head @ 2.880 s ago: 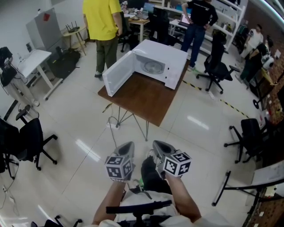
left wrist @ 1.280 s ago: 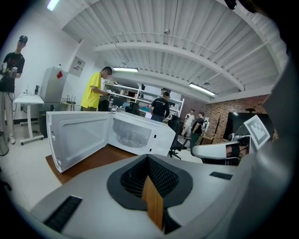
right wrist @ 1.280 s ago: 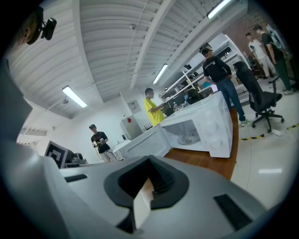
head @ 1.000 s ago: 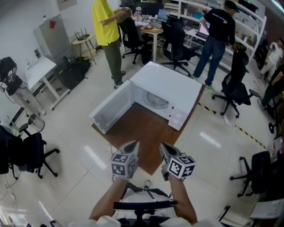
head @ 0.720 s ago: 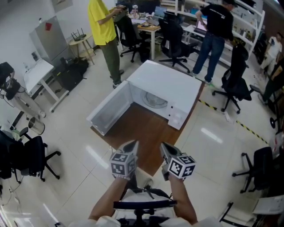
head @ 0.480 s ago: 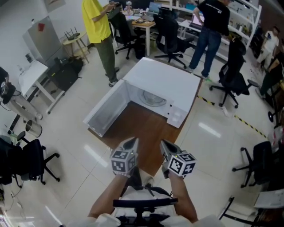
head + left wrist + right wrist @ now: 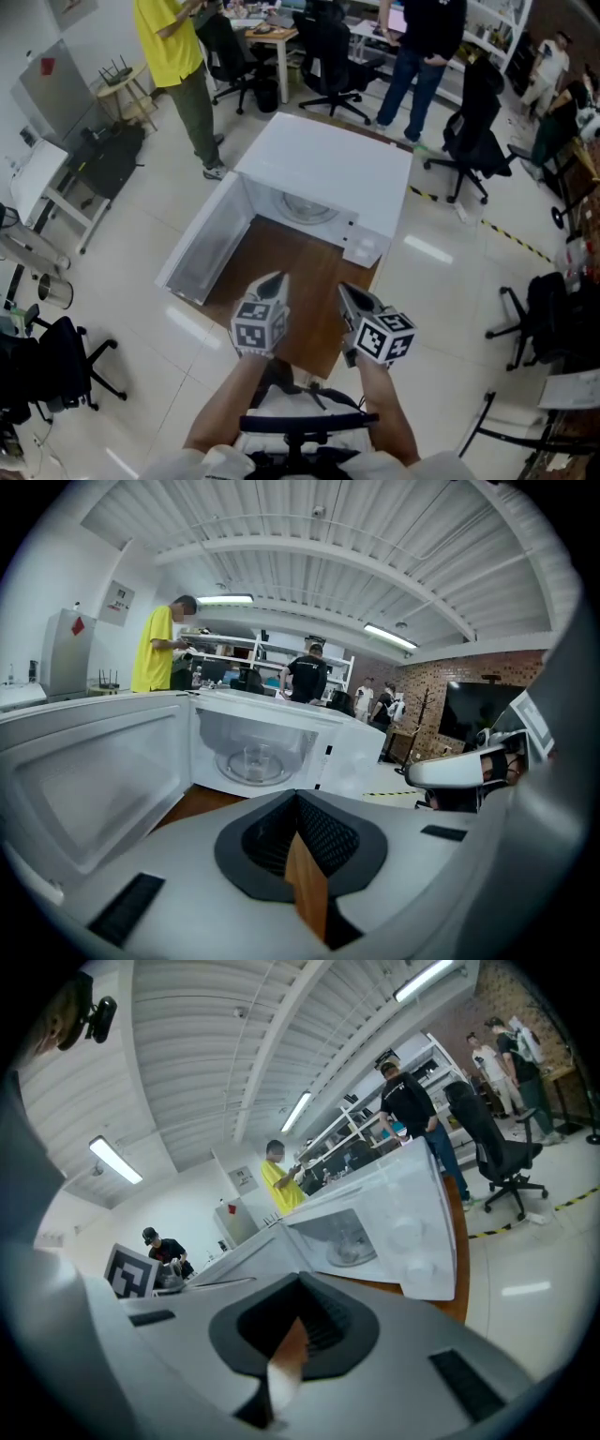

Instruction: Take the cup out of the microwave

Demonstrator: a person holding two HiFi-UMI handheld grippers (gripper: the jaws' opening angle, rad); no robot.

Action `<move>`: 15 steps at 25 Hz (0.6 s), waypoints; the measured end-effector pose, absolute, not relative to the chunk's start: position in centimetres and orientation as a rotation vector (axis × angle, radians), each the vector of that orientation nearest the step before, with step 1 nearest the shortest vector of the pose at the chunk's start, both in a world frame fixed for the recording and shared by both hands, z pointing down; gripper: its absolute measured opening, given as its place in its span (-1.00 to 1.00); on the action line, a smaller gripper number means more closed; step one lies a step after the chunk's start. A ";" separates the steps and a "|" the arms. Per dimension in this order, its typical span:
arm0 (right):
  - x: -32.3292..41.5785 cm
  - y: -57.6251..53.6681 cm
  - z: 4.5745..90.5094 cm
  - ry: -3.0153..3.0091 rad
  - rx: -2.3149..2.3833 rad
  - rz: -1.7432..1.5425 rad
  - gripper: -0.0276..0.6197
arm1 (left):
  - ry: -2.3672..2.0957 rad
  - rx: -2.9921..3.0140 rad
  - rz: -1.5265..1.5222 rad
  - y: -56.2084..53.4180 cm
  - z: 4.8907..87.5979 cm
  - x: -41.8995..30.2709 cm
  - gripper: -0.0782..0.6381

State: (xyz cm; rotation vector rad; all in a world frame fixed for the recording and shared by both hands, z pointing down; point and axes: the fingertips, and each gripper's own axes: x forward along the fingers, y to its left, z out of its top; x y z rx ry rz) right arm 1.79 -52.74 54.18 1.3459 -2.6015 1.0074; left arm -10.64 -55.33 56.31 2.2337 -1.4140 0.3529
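A white microwave [image 7: 323, 173] stands on a brown table [image 7: 295, 281] with its door [image 7: 202, 248] swung open to the left. Inside, a clear glass cup [image 7: 255, 758] stands on the turntable; the right gripper view shows the cup [image 7: 349, 1236] too. In the head view the microwave's top hides it. My left gripper [image 7: 272, 279] and right gripper [image 7: 345, 289] hover side by side over the table's near edge, well short of the cavity. Both point toward it. The left gripper [image 7: 298, 797] and right gripper [image 7: 300, 1283] are both shut, with nothing in them.
A person in a yellow shirt [image 7: 173, 47] stands beyond the table at the left, a person in dark clothes [image 7: 422, 37] at the back. Office chairs [image 7: 473, 122] and desks ring the area. Another black chair [image 7: 47, 366] sits at the near left.
The microwave and table have drawn nearer and now sit right in front of both grippers. Both grippers have moved forward over the table's near edge and stay shut.
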 end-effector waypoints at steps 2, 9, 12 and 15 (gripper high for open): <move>2.1 -53.8 54.4 -2.584 1.373 1.017 -0.88 | -1.401 2.242 0.364 -57.0 56.7 -10.6 -0.78; 2.1 -56.3 55.9 -2.522 1.448 1.071 -0.88 | -1.367 2.280 0.416 -62.7 58.9 -10.4 -0.78; 1.8 -57.3 56.2 -2.504 1.471 1.083 -0.88 | -1.361 2.289 0.444 -65.0 60.3 -10.2 -0.76; 1.9 -58.3 56.1 -2.496 1.501 1.089 -0.88 | -1.346 2.293 0.462 -67.4 61.6 -9.5 -0.55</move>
